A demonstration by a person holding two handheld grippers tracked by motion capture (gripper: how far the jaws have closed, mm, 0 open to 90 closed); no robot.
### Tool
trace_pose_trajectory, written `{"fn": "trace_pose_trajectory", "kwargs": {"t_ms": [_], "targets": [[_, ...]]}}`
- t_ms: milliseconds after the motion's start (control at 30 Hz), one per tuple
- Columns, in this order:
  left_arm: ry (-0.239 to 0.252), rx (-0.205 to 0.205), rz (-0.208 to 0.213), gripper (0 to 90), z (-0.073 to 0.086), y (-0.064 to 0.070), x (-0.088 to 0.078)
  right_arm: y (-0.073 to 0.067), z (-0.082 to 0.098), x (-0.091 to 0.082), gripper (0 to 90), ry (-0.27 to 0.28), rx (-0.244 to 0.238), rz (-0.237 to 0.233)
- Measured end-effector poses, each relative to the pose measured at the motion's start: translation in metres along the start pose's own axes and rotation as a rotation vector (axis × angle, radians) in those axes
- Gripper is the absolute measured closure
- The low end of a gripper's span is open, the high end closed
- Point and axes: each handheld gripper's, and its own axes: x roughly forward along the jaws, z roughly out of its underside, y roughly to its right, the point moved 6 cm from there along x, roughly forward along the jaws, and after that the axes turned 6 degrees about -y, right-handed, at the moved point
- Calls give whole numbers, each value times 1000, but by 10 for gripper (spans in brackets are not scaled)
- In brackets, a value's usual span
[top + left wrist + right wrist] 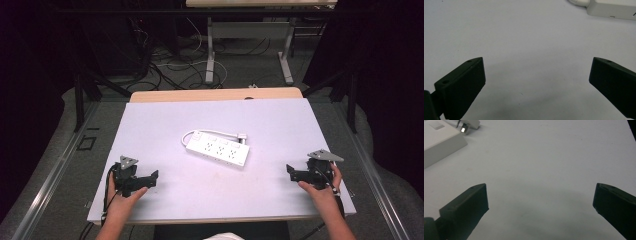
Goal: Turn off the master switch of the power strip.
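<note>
A white power strip [220, 150] lies at the middle of the white table [165, 120], its cord looped behind it to a white plug [242, 135]. My left gripper [151, 176] rests near the front left of the table, open, with nothing between its jaws. My right gripper [291, 171] rests near the front right, open and empty too. In the left gripper view [537, 75] the strip's end [614, 10] sits at the top right. In the right gripper view [541, 197] the strip's corner [441, 142] and the plug [469, 125] sit at the top left.
Beyond the table's far wooden edge [215, 94] stand the metal legs of another table [210, 55] among loose cables on the floor [170, 70]. Dark curtains hang on both sides. The table's front edge [220, 219] runs just behind my hands.
</note>
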Motion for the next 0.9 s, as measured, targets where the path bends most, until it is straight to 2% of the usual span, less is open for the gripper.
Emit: {"fn": "trace_pose_trajectory", "kwargs": {"t_ms": [100,200,267,433,733,900], "targets": [[1,27,-15,9,1,-1,1,-6,2,-2,0,-2,-25,4],[3,27,-16,13,0,-2,1,-7,0,-2,0,24,-35,14],[7,25,-15,15,0,-3,2,-8,1,-1,0,22,-31,11],[14,38,-26,46,-1,-1,1,-10,5,0,0,18,-65,8],[32,47,-38,102,-2,1,-3,-10,6,1,3,17,-63,-8],[34,69,-38,162,-3,4,-4,-11,7,1,6,19,-69,-9]]}}
